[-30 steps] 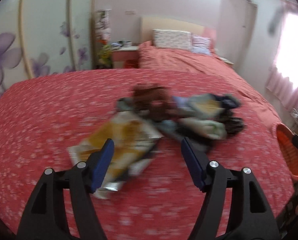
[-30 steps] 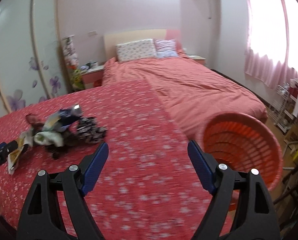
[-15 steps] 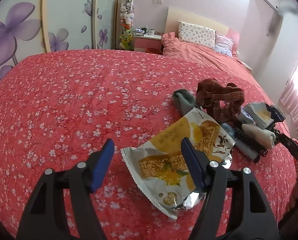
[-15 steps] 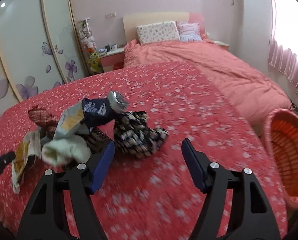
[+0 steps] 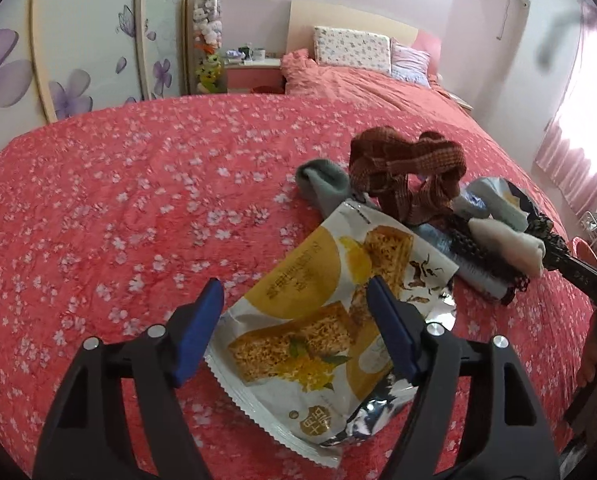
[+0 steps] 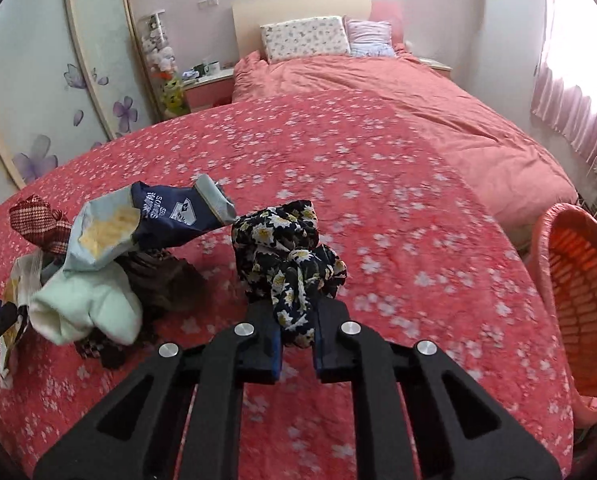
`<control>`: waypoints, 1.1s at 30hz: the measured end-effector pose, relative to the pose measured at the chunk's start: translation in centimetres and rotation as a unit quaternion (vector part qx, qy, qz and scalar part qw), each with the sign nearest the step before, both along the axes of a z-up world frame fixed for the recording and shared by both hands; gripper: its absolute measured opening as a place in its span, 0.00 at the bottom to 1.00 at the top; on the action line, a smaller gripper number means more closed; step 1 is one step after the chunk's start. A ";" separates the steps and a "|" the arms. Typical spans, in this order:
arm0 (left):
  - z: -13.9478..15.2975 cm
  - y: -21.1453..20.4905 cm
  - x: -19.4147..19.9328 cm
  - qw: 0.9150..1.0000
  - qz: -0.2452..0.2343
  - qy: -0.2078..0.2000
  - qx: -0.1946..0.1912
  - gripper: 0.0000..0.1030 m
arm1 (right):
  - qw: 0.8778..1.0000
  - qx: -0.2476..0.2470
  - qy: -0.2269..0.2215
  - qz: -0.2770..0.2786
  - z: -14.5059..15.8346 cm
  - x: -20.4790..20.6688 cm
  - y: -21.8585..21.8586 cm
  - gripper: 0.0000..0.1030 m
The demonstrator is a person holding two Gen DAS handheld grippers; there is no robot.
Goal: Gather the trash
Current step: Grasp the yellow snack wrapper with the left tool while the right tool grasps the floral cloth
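A yellow and white snack wrapper [image 5: 322,320] lies on the red flowered bedspread [image 5: 138,208]. My left gripper [image 5: 294,320] is open, its blue fingers on either side of the wrapper's near half. My right gripper [image 6: 296,332] is shut on a black flowered cloth [image 6: 288,256]. A blue and pale chip bag [image 6: 146,220] rests on the pile to its left; it also shows in the left wrist view [image 5: 502,200]. An orange basket [image 6: 578,296] stands at the bed's right edge.
The pile holds a brown checked cloth [image 5: 410,168], a grey sock [image 5: 322,184], a pale green sock [image 6: 86,308] and dark fabric [image 6: 162,280]. Pillows [image 6: 306,38] lie at the bed's far end. A nightstand [image 5: 250,72] and flowered wardrobe doors [image 5: 78,40] are at left.
My left gripper has moved in over the snack wrapper. My right gripper swung from the basket to the pile and shut on the black flowered cloth.
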State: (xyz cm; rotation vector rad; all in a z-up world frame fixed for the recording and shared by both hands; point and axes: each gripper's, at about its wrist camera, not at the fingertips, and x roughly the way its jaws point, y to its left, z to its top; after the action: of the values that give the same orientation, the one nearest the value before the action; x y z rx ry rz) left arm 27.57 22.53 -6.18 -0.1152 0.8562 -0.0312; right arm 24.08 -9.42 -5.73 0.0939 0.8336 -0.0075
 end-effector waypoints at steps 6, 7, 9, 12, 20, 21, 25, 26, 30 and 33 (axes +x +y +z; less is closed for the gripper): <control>-0.8 -0.6 -0.5 1.000 0.002 0.017 -0.026 0.56 | 1.000 0.003 -0.007 -0.009 0.4 -1.7 -1.2 0.11; -0.9 -0.8 -0.7 0.999 0.000 0.019 -0.034 0.55 | 1.000 0.002 -0.008 -0.010 0.4 -1.8 -1.2 0.11; -1.0 -1.2 -1.2 0.999 -0.004 0.022 -0.043 0.53 | 1.000 -0.001 -0.011 -0.012 0.6 -2.2 -1.6 0.11; -1.3 -2.1 -1.7 0.999 -0.015 0.025 -0.042 0.55 | 1.000 -0.002 -0.011 -0.012 0.7 -2.6 -2.0 0.11; -1.6 -4.9 -2.6 0.998 -0.038 0.020 -0.049 0.15 | 1.000 -0.009 -0.011 -0.010 1.1 -4.1 -2.6 0.11; -1.4 -5.1 -2.9 0.998 -0.040 0.015 -0.047 0.14 | 1.000 -0.010 -0.014 -0.010 1.3 -4.4 -2.8 0.11; 0.2 -5.6 -4.2 0.998 -0.040 -0.010 -0.037 0.10 | 1.000 -0.011 -0.026 -0.009 2.2 -5.3 -3.4 0.11; 0.7 -5.6 -4.6 0.998 -0.041 -0.015 -0.035 0.10 | 0.999 -0.010 -0.031 -0.010 2.6 -5.6 -3.6 0.11; 3.1 -5.5 -5.7 0.998 -0.041 -0.034 -0.026 0.10 | 0.999 -0.007 -0.049 -0.010 3.8 -6.6 -4.4 0.11; 4.8 -5.8 -6.3 0.998 -0.037 -0.042 -0.024 0.10 | 0.998 -0.004 -0.067 -0.010 4.8 -7.5 -5.1 0.11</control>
State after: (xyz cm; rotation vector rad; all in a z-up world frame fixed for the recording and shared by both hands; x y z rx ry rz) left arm 21.26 16.70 -1.33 -0.1266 0.7756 -0.1249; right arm 16.55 -14.56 -0.91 0.0953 0.6977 -0.0233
